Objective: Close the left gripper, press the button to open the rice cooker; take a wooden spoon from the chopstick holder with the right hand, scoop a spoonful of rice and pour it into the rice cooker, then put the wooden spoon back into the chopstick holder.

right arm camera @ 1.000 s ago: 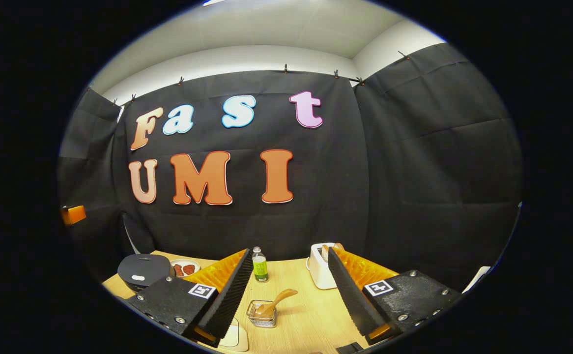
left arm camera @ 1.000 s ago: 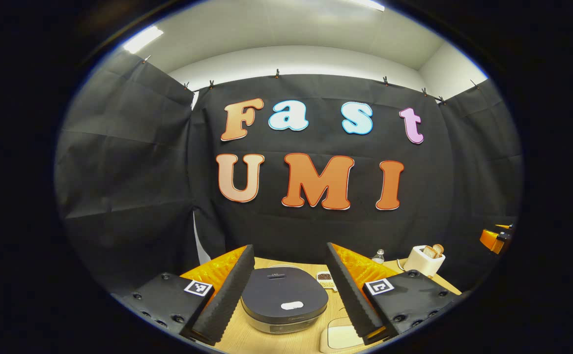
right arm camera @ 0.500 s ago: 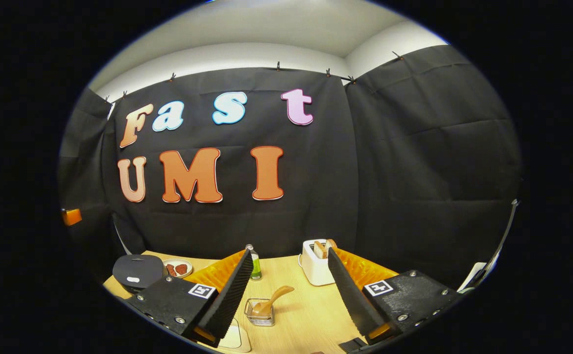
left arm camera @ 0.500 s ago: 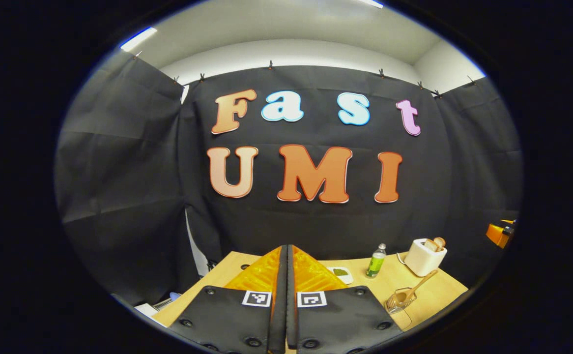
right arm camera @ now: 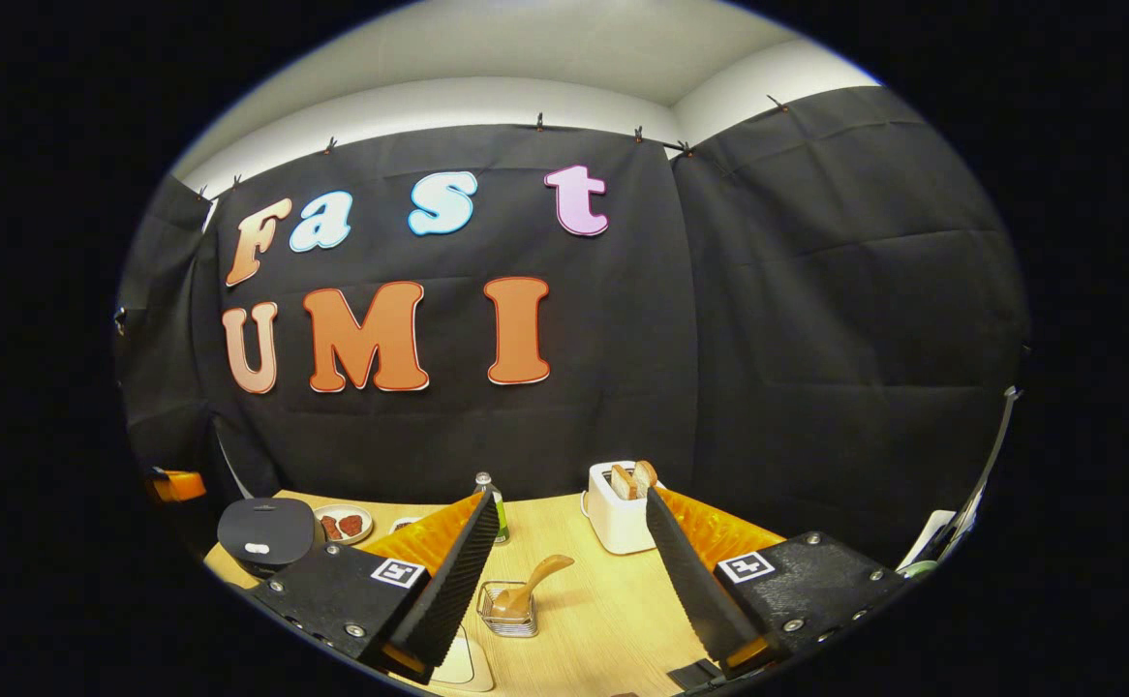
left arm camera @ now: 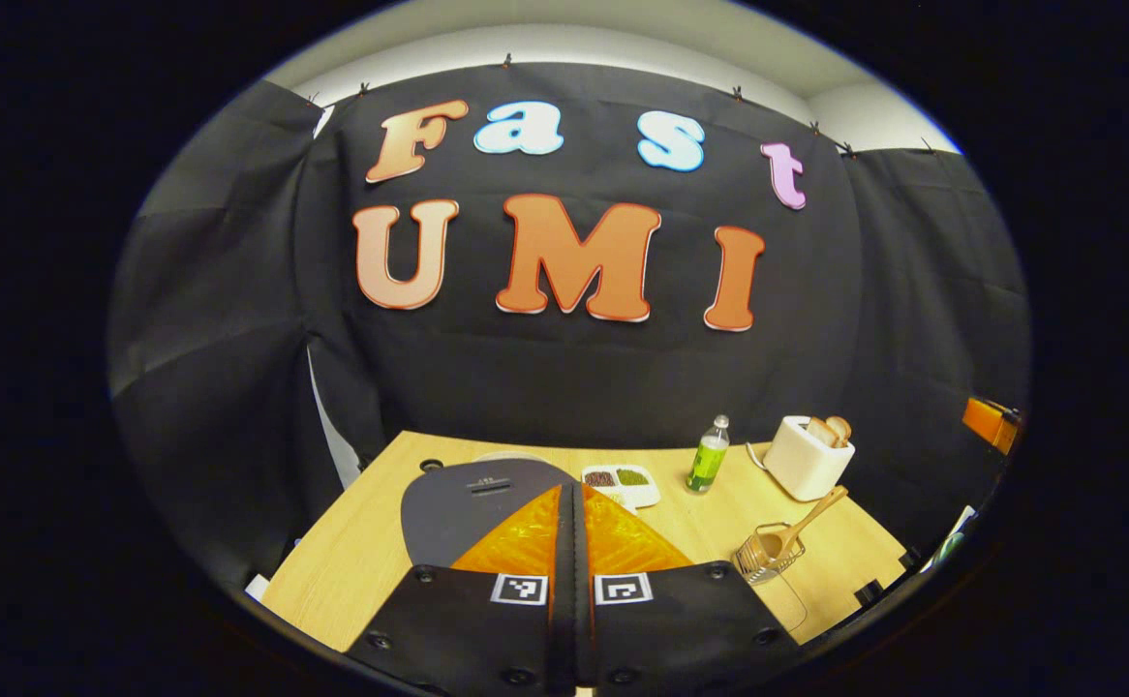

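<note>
Hovering over the rice cooker, left gripper pinched together; right gripper gapes.

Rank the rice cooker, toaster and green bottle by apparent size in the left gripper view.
Largest to smallest:
1. Rice cooker, partly hidden, nearest the camera
2. Toaster
3. Green bottle

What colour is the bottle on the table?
Green, with a pale cap; the bottle shows best in the left gripper view.

Staged test booth, not a real kitchen. Black cloth walls clipped up around a wooden table. Toaster and rice cooker on it.
</note>
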A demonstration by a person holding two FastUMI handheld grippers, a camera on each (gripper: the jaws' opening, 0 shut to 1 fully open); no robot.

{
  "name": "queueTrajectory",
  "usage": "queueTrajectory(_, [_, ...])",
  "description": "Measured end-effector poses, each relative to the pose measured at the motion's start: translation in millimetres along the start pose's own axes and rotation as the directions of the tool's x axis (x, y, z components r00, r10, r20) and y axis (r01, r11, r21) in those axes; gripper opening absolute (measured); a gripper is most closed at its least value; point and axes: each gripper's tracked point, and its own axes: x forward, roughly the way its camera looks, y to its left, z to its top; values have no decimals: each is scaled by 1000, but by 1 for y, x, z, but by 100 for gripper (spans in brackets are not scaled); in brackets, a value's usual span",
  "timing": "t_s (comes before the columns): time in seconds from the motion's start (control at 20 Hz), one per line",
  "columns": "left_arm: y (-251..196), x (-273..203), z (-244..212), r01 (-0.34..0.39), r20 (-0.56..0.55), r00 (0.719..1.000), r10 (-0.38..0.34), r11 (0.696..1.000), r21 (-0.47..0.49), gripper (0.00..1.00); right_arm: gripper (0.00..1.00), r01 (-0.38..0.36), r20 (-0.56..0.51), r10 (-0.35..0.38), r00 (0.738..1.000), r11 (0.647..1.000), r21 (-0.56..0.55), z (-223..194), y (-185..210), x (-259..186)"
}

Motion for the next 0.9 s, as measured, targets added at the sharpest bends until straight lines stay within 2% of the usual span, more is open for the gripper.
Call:
queueTrajectory(0.3, [5,37,-57,-5,-138,990,3,1000,-15,4,95,30,-26,-30,999,999,-16,-8,-15,-3])
queueTrajectory(0.35, [6,41,-64,-8,-157,988,6,1000,-12,4,99,37,-31,-38,999,999,-20,-10,-18,-3])
queueTrajectory(0.4, [7,44,-72,-14,-174,985,12,1000,-11,4,95,43,-35,-44,998,999,-24,-12,-21,-4])
queueTrajectory(0.55, [12,53,-90,-29,-217,976,26,1000,-9,4,95,53,-44,-55,998,998,-29,-15,-27,-4])
queueTrajectory(0.6, [15,55,-96,-36,-225,974,35,999,-1,4,99,56,-47,-57,997,998,-29,-15,-28,-4])
queueTrajectory(0.65, [18,59,-99,-41,-237,971,40,999,2,4,99,61,-49,-62,997,998,-28,-16,-31,-4])
queueTrajectory(0.7, [17,57,-100,-39,-244,969,38,999,0,4,94,62,-51,-64,997,998,-27,-17,-32,-4])
queueTrajectory(0.8, [18,59,-104,-30,-261,965,31,1000,6,4,94,68,-59,-69,996,997,-20,-19,-34,-1])
queueTrajectory(0.85, [17,57,-107,-24,-285,958,28,1000,17,9,94,69,-64,-69,996,998,-13,-21,-34,0])
queueTrajectory(0.9, [18,57,-109,-31,-295,955,33,999,11,4,99,67,-68,-67,995,998,-6,-23,-33,1])
